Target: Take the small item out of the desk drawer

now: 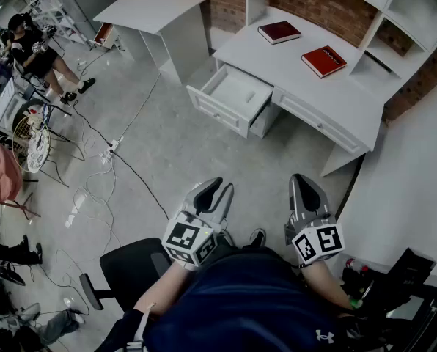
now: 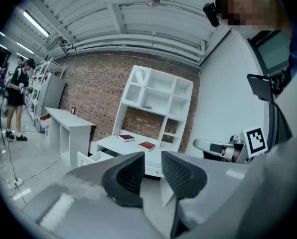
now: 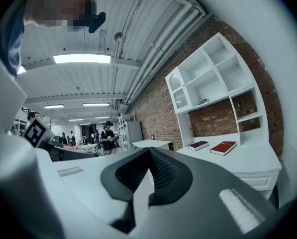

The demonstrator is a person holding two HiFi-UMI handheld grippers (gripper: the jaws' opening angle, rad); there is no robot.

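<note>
- Drawer (image 1: 233, 97) stands pulled out of the white table (image 1: 306, 86). Only the head view looks down into it, and even there I cannot tell whether the small item lies inside.
- Left gripper view: my left gripper (image 2: 152, 159) has its jaws a narrow gap apart, with nothing between them.
- Right gripper view: my right gripper (image 3: 149, 152) has its jaw tips together and is empty.
- Both are held side by side above my lap, pointing toward the table and well apart from it.

Grey left claw (image 1: 217, 190), right claw (image 1: 303, 182); black-white marker cubes (image 1: 190, 242); navy shirt (image 1: 255, 299), seemingly short-sleeved.
</note>
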